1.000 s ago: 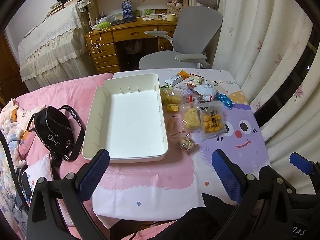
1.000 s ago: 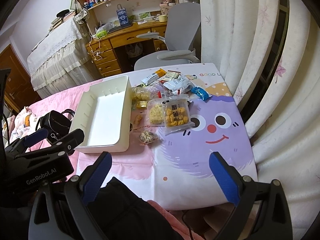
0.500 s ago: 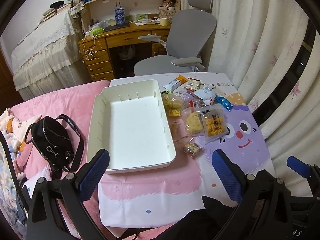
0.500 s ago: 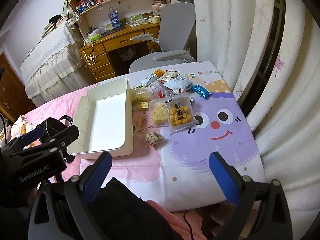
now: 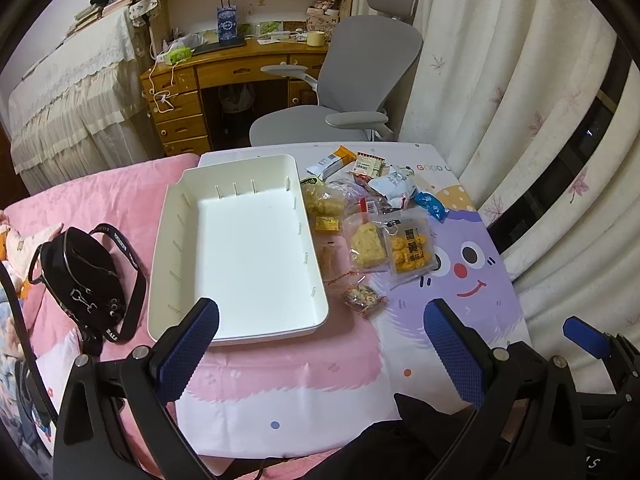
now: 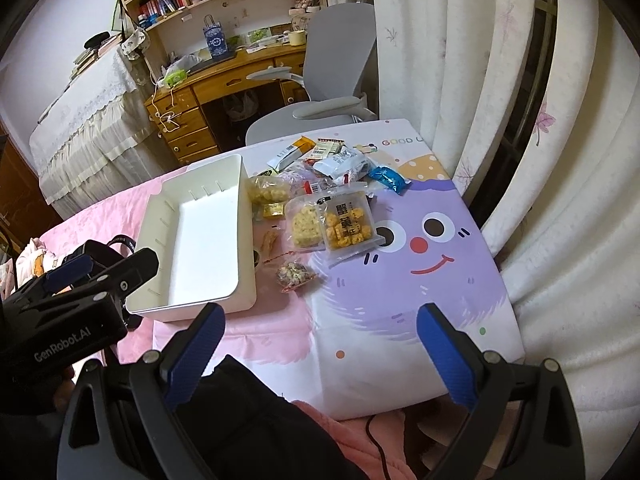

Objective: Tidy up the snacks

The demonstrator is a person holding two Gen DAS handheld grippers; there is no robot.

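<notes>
- Our left gripper (image 5: 320, 344) hangs wide apart and empty at the bottom of its frame; the right gripper (image 6: 318, 350) is likewise spread, holding nothing.
- The white tray (image 5: 240, 184), one only and bare inside, lies just above the left gripper, long axis running up the frame.
- The snacks (image 6: 320, 200) sit in one heap right of the tray, centre-frame, above the right gripper, which we judge nearer.
- We count about a dozen packets; overlaps hide the exact number. The small mixed-nut packet (image 6: 296, 274) lies closest.
</notes>
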